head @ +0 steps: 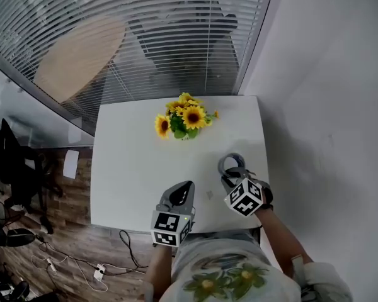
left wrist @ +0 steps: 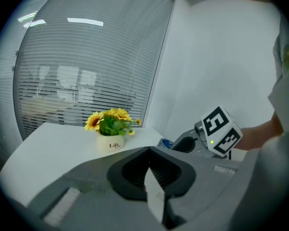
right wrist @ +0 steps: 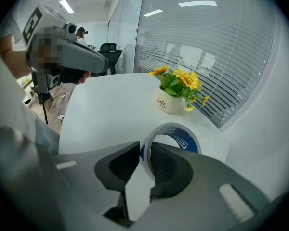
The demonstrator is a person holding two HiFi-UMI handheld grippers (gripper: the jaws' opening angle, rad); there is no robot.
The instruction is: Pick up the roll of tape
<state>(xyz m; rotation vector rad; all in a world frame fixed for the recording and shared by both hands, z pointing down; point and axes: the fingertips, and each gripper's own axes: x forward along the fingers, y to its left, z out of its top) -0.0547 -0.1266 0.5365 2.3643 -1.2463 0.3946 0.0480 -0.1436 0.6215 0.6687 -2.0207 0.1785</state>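
The right gripper (right wrist: 144,150) pinches the tape roll (right wrist: 184,134) (upright, blue print) by its wall. The left gripper (left wrist: 149,152) is closed and empty.

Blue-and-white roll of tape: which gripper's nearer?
Right. The right gripper grips the blue-and-white roll of tape by its wall; the left gripper sits apart to its left, jaws together, empty.

Left gripper (head: 188,185) and right gripper (head: 231,170) have grey moulded shells; their fingers (right wrist: 169,168) are lined with black ribbed pads; each bears a white cube (head: 170,226) with black square markers; the shirt (head: 227,277) is pale, sunflower-printed.
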